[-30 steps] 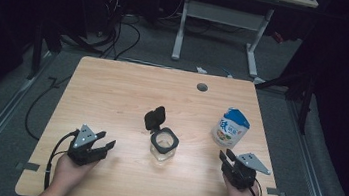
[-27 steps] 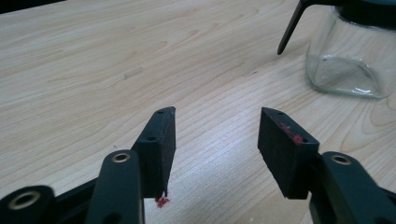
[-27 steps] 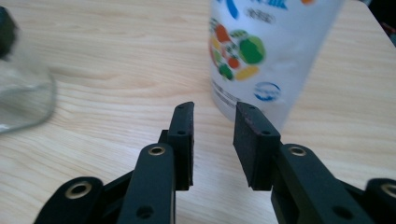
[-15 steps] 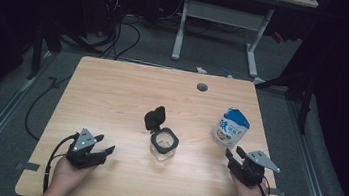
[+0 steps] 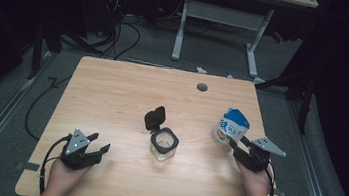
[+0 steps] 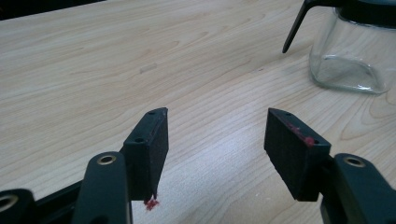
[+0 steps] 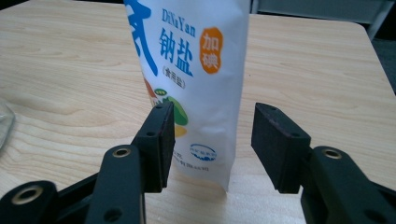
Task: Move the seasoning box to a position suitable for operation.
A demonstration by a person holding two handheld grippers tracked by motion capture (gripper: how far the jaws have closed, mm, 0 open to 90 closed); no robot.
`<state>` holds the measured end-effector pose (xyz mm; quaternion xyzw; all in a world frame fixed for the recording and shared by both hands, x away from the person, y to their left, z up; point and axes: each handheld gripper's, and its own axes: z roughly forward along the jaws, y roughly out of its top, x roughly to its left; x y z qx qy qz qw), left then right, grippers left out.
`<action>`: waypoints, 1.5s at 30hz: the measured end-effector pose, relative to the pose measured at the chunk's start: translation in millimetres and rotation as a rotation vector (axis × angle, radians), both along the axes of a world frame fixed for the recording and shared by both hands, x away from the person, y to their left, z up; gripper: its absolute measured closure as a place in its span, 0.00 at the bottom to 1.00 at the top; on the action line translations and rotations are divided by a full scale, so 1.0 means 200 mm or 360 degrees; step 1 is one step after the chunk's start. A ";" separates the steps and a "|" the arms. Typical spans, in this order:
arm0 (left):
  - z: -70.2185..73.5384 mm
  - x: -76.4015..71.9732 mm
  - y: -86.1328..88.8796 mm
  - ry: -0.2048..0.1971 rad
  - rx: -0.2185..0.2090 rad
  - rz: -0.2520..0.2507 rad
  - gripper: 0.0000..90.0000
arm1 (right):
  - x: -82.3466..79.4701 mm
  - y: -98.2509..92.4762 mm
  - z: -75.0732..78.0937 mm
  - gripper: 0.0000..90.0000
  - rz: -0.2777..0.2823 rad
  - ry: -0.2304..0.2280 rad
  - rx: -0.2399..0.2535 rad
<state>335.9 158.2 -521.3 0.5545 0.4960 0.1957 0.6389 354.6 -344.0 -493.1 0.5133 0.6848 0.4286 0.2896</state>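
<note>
High view: salt bag (image 5: pixel 231 127) stands upright near the table's (image 5: pixel 111 100) right edge, long axis vertical. Right gripper (image 5: pixel 237 147) sits just in front of the bag on the person's side, jaws aimed at its lower part, so the right hand is the near one. Left gripper (image 5: pixel 98 145) rests at the front left, well apart from the bag. The glass jar (image 5: pixel 163 145) with its black flip lid (image 5: pixel 155 117) open stands between the two, nearer the left one.

Left gripper view: jaws spread, only bare table between them, gripping nothing. Jar (image 6: pixel 356 51) is ahead and off to the right.

Right gripper view: jaws have just been opening and stand wide. Bag (image 7: pixel 196 79) is straight ahead, its lower half framed by the gap but beyond the tips; pads (image 7: pixel 166 140) not touching it. Its right edge falls inside the gap, so the bag sits slightly left of the jaw centreline.

Judgement: next move is a short push forward with a small leftward shift to centre, then close on the bag low down.
</note>
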 end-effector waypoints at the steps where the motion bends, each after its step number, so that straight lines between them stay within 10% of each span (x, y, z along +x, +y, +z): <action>1: 0.00 0.00 0.00 0.0001 -0.0009 0.0004 0.45 | 0.00 0.00 0.00 0.60 0.0012 -0.0013 0.0010; 25: -0.01 0.00 0.00 0.0015 -0.0009 -0.0002 0.45 | -0.02 0.03 0.00 0.92 0.0067 -0.0045 -0.0031; 45: -0.01 0.00 -0.03 0.0000 0.0003 -0.0020 0.45 | -0.14 0.12 0.00 0.93 0.0049 -0.0066 -0.0008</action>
